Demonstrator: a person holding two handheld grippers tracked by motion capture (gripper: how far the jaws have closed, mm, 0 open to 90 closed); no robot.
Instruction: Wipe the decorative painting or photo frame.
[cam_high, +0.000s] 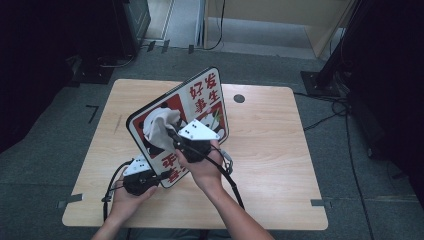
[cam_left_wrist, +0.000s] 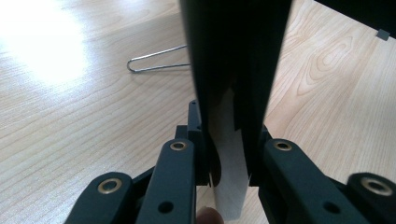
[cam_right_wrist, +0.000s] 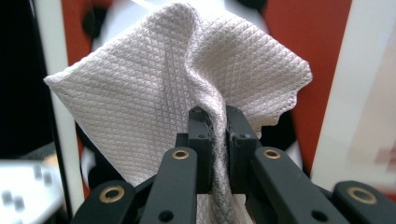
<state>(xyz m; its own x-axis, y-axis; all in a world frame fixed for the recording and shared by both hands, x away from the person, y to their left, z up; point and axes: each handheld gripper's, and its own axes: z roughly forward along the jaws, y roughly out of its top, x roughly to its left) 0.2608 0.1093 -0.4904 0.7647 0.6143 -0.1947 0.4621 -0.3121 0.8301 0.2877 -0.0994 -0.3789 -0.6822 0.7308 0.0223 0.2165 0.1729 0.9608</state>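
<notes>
Right gripper: jaws clamped on cloth (pale, diamond-weave), pressed against sign.
Left gripper: pinching sign's lower edge.
Sign: red-white panda board, tilted above table.

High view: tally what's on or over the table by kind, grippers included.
Grippers: 2, left shut on the sign board's lower edge, right shut on the cloth
Sign board: 1, held tilted
Cloth: 1, against the board face
Wire clip: 1, on the table
Total: 5
</notes>
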